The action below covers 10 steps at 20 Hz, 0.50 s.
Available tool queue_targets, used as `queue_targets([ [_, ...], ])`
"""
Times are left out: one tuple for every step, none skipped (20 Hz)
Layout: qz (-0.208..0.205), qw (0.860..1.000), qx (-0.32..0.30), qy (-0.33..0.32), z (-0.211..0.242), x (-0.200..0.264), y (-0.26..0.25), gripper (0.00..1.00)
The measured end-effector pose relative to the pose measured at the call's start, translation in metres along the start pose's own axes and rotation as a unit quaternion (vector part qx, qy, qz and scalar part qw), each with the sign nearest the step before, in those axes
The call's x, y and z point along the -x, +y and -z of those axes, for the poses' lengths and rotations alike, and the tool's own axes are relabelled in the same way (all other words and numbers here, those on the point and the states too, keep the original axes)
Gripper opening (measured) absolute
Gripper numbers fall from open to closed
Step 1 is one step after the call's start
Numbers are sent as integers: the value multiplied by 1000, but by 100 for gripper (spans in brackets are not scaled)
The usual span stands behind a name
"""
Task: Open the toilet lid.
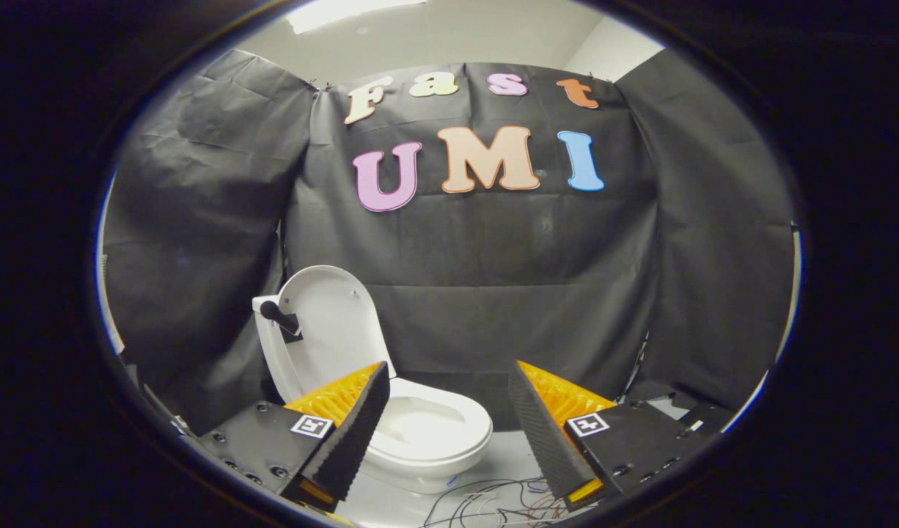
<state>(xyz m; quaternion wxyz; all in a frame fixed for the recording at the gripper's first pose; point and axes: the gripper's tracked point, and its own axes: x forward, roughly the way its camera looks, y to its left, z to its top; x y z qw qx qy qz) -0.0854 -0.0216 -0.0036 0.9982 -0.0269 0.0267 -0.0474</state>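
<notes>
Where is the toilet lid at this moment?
In the gripper view the toilet lid stands raised behind the bowl, beyond the open gripper, leaning back towards the black cloth wall.

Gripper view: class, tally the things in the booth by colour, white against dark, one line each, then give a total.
White: 3, the toilet bowl, the raised lid, the tank.
Dark: 3, the handle on the tank, the wires on the floor, the open gripper holding nothing.
Total: 6
</notes>
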Motion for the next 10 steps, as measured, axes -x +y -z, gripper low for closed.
queue_targets([
  [0, 1000, 0, 0, 0, 1, 0, 100],
  [0, 1000, 0, 0, 0, 1, 0, 100],
  [0, 1000, 0, 0, 0, 1, 0, 100],
  [0, 1000, 0, 0, 0, 1, 0, 100],
  [0, 1000, 0, 0, -1, 0, 0, 100],
  [0, 1000, 0, 0, 0, 1, 0, 100],
  [0, 1000, 0, 0, 0, 1, 0, 100],
  [0, 1000, 0, 0, 0, 1, 0, 100],
  [0, 1000, 0, 0, 0, 0, 0, 100],
  [0, 1000, 0, 0, 0, 1, 0, 100],
])
